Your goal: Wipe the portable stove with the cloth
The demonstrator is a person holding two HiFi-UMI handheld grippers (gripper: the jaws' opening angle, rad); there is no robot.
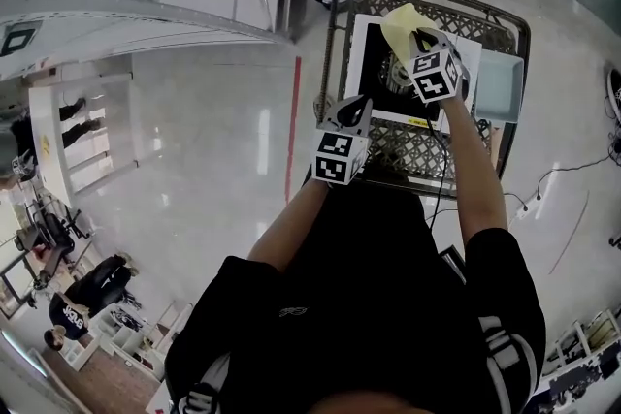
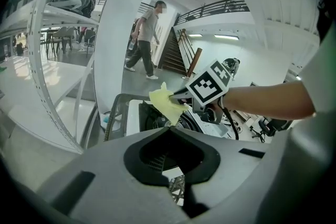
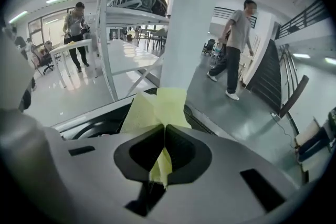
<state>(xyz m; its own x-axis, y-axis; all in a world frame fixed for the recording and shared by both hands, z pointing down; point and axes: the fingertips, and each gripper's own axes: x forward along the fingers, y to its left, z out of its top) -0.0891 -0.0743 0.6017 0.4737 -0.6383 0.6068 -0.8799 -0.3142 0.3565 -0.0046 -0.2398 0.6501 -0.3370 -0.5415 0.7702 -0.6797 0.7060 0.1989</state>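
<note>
The right gripper (image 1: 415, 38) is pinching a fold of the thin yellow cloth (image 1: 399, 21), its jaws closed tight on it. It is hanging over the white portable stove with the black round burner (image 1: 365, 63), which is sitting on the black wire-mesh tabletop (image 1: 417, 150). The wiping looks barely begun. It would go best by lowering the cloth's loose end flat onto the stove and dragging it in even, overlapping strokes. The left gripper (image 1: 360, 106) is closed on nothing, near the stove's front-left corner.
</note>
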